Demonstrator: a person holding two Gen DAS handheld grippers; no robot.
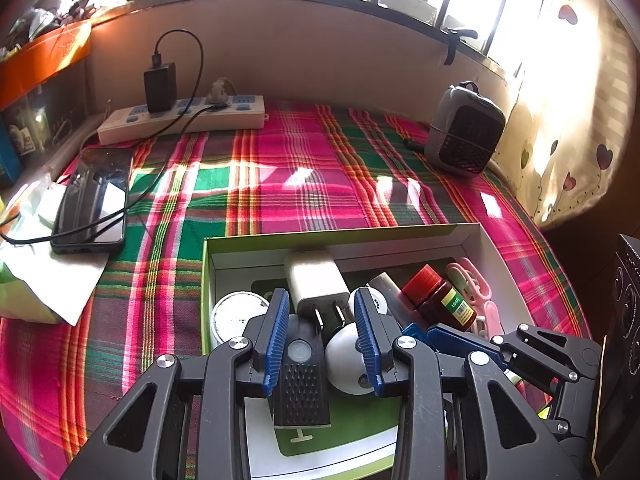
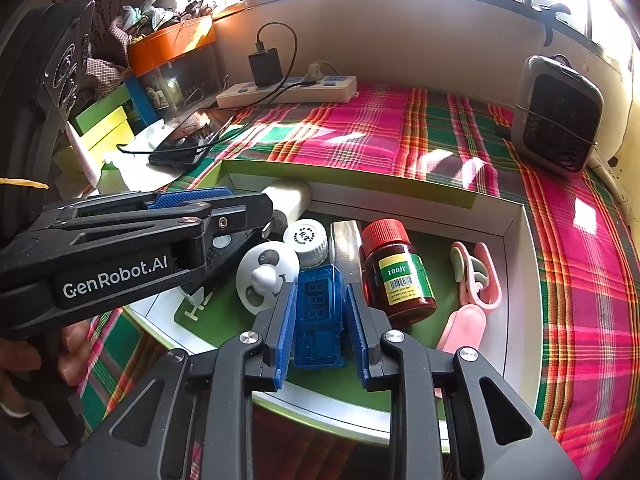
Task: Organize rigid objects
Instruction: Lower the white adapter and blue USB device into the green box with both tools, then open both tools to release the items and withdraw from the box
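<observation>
the right gripper (image 2: 320, 320) was nearest to the camera, and between its blue pads sat a small blue see-through usb meter (image 2: 320, 316) with three dark digit windows on its face. a thin gap showed on each side of the meter, so the pads were not pressing it; the meter lay on the green floor of the box (image 2: 516, 280). the left gripper (image 1: 322, 328) stood over the left part of the same box. a black gadget (image 1: 300, 376) with a round button and a ribbed grip lay between its fingers, close to the left pad, but i could not tell if the pads pressed on it.

in the box, a white ball-shaped toy (image 2: 266, 276) with dark patches lay just beside the meter. to the right stood a brown bottle (image 2: 396, 276) with a red cap and a green and yellow label, tilted a little. pink scissors (image 2: 476, 280) lay by the right wall. a white round cap (image 2: 306, 240) and a white charger (image 1: 316, 284) with two metal prongs were further back.

behind the box, on the checked cloth (image 1: 304, 168), a phone (image 1: 94, 200) lay at the left, a power strip (image 1: 180, 120) at the wall and a small grey fan (image 1: 466, 128) at the right.
</observation>
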